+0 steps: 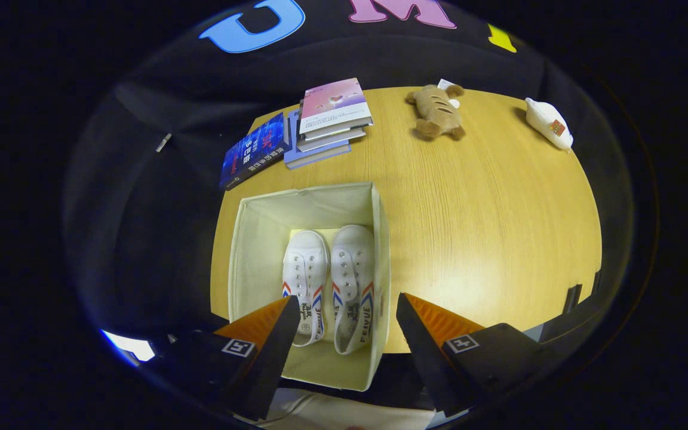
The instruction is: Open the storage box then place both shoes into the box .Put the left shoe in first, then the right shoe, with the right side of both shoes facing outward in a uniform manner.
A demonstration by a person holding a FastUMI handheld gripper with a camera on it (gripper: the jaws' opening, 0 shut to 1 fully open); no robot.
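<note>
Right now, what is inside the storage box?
Two white shoes lie side by side in the storage box, toes pointing away from the open fingers. The floor beneath them is covered.

Table [487,227]: a wooden top is carrying everything listed.
Storage box [248,263]: sitting open at the near left edge.
Books [332,119]: lying stacked at the far left edge.
Dark book [254,149]: overhanging the far left corner.
Plush toy [438,111]: lying by the far edge.
White packet [549,123]: resting at the far right corner.
</note>
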